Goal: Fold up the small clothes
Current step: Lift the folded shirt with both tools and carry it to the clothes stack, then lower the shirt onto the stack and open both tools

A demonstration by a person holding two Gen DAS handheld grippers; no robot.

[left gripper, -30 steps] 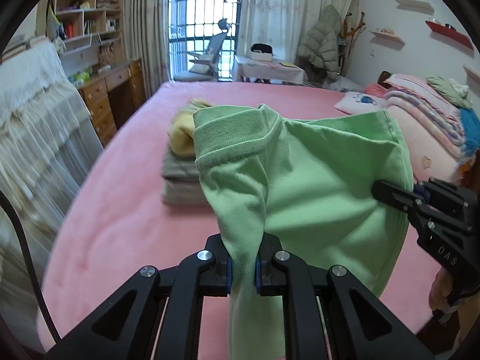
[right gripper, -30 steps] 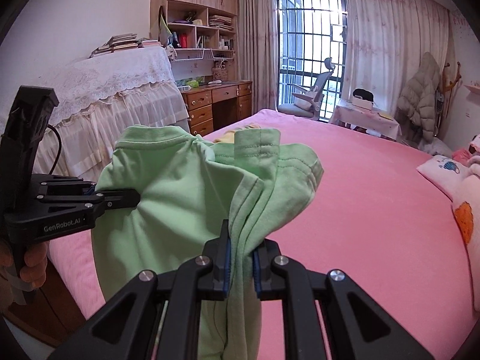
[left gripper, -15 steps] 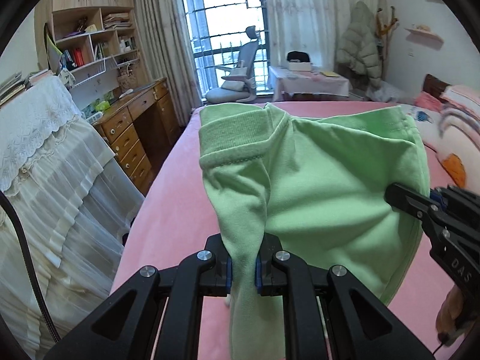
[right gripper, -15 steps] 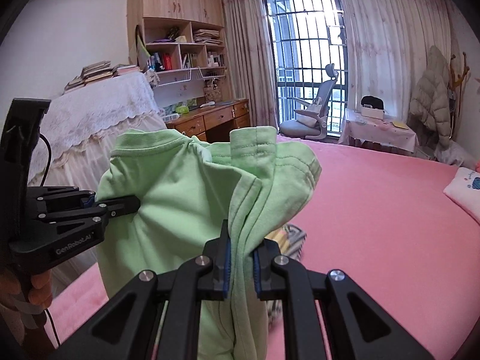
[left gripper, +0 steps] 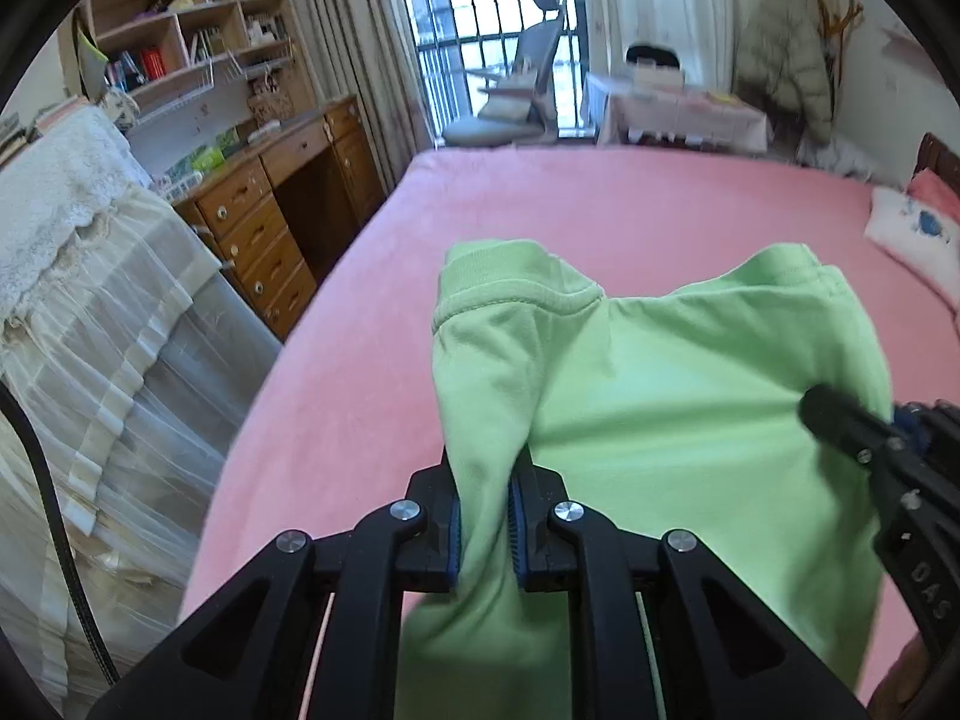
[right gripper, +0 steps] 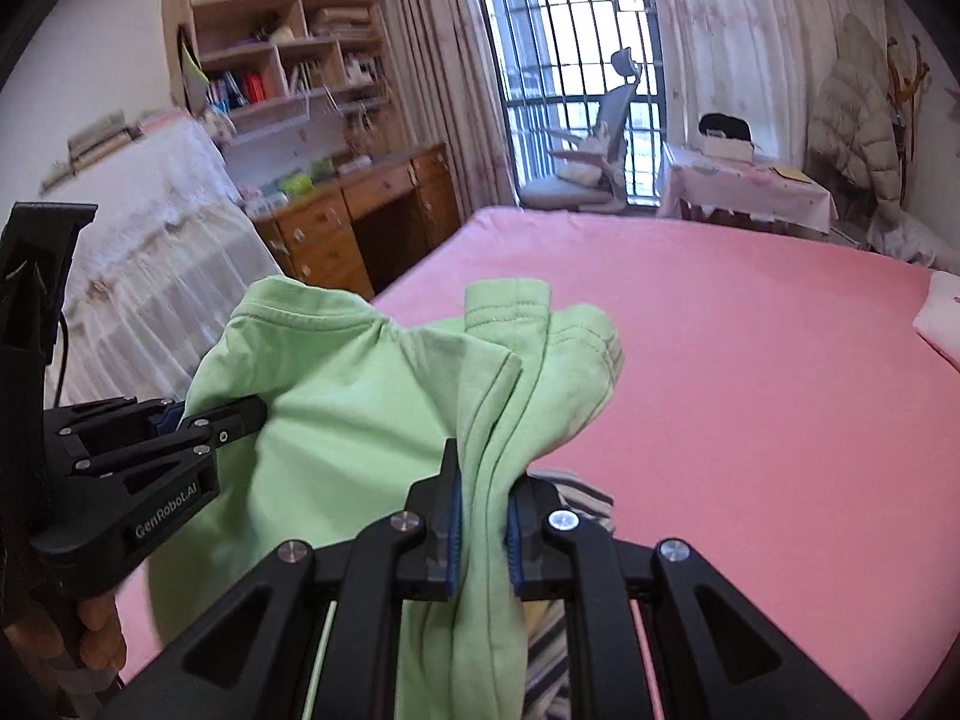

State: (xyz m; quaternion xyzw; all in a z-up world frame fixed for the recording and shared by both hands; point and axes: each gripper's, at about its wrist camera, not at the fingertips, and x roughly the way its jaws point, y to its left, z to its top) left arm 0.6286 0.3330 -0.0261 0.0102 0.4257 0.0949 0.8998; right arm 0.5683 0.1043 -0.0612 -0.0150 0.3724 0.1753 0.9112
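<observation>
Your left gripper [left gripper: 485, 516]: squeezed tight on the green shirt [left gripper: 678, 420].
Your right gripper [right gripper: 483, 525]: squeezed tight on it too, above the pink bed [right gripper: 750, 372].

Right gripper [right gripper: 483, 525]: 2 fingers clamped on a bunched fold of the green garment [right gripper: 384, 408], hems sticking up above the pads. Left gripper [right gripper: 240, 414] enters from the left, pinching the garment's other side; cloth spans between the 2, held above the pink bed [right gripper: 750, 372] near its left edge. Striped fabric [right gripper: 576, 495] shows just beneath the garment.
</observation>
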